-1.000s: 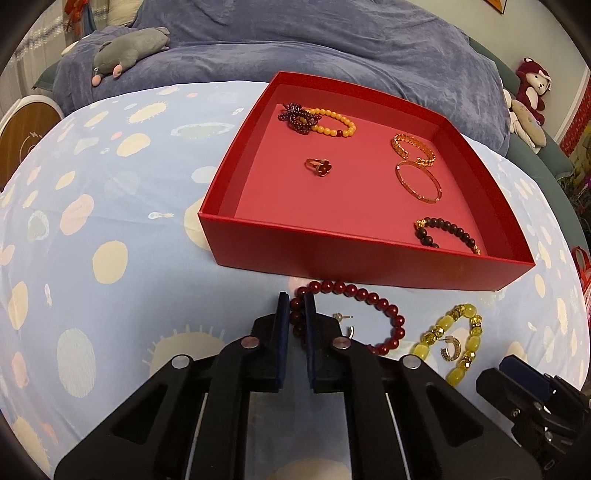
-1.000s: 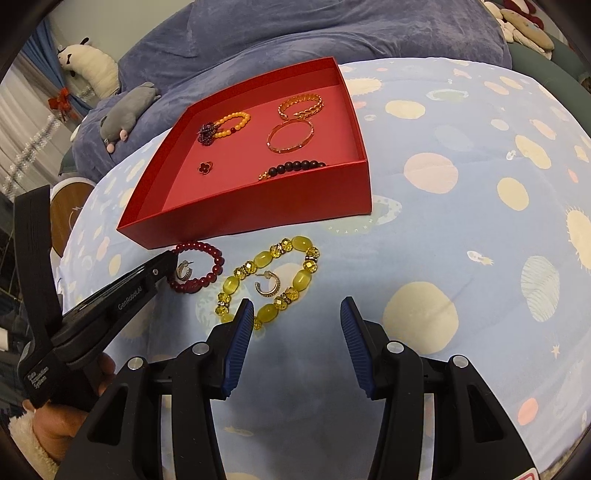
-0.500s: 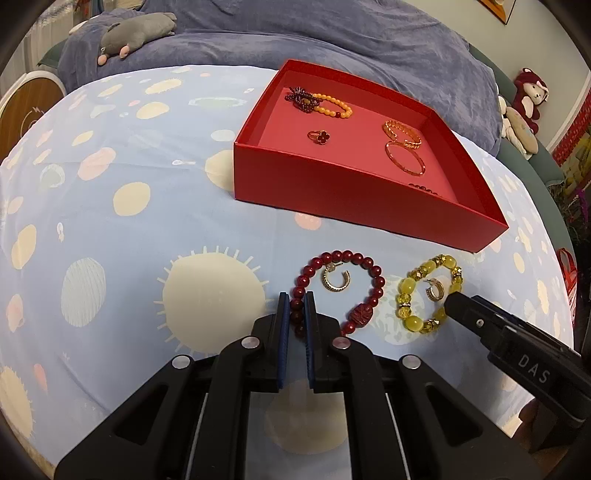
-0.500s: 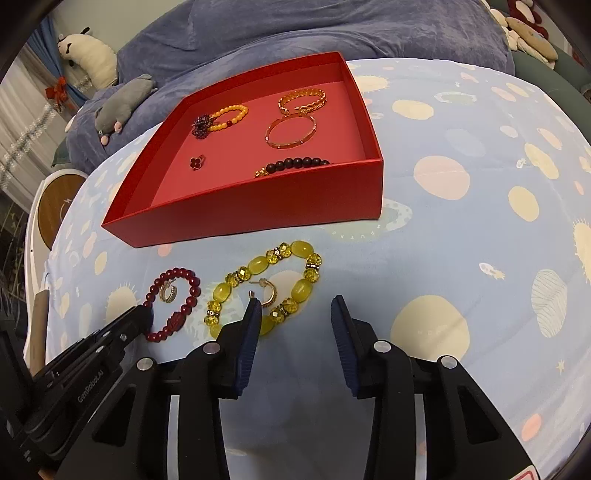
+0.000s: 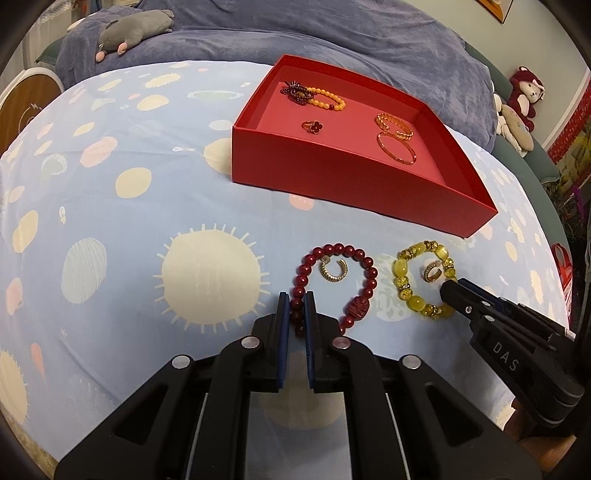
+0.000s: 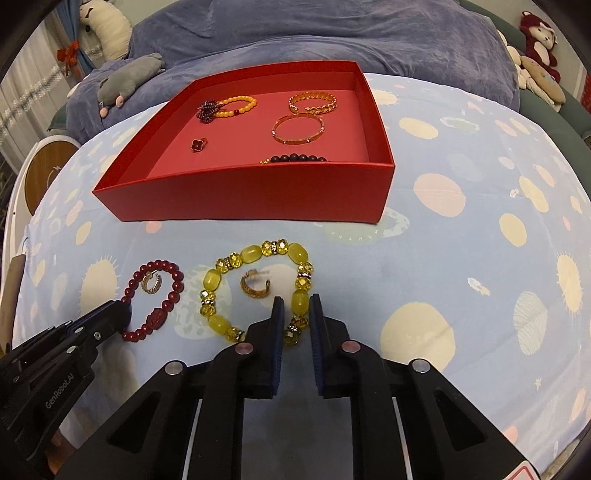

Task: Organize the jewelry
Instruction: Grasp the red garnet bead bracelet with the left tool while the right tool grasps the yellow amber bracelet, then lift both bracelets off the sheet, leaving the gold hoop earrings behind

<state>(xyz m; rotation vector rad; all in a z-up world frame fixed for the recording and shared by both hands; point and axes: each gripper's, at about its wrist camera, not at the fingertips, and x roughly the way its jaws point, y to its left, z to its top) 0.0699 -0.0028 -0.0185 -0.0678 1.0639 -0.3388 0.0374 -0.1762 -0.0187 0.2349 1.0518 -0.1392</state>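
Observation:
A dark red bead bracelet (image 5: 334,280) lies on the bedspread with a gold hoop earring (image 5: 333,270) inside it. My left gripper (image 5: 296,297) is shut on the red bracelet's left side. A yellow bead bracelet (image 6: 258,291) lies to its right around another gold earring (image 6: 255,288). My right gripper (image 6: 296,301) has closed on the yellow bracelet's right side. The red box (image 5: 343,173) behind holds an orange bead bracelet (image 5: 325,99), a flower ring (image 5: 313,126), two gold bangles (image 5: 395,138) and a dark bead bracelet (image 6: 297,158).
The blue spotted bedspread (image 5: 122,221) slopes away on all sides. A grey plush toy (image 5: 133,31) lies on the purple blanket (image 5: 332,40) behind the box. More plush toys (image 5: 517,107) sit at the far right. A round wooden stand (image 5: 29,103) stands at the left.
Both grippers drew back from the box. The right gripper's jaws closed from wide open onto the yellow bracelet. The left gripper stayed shut on the red bracelet.

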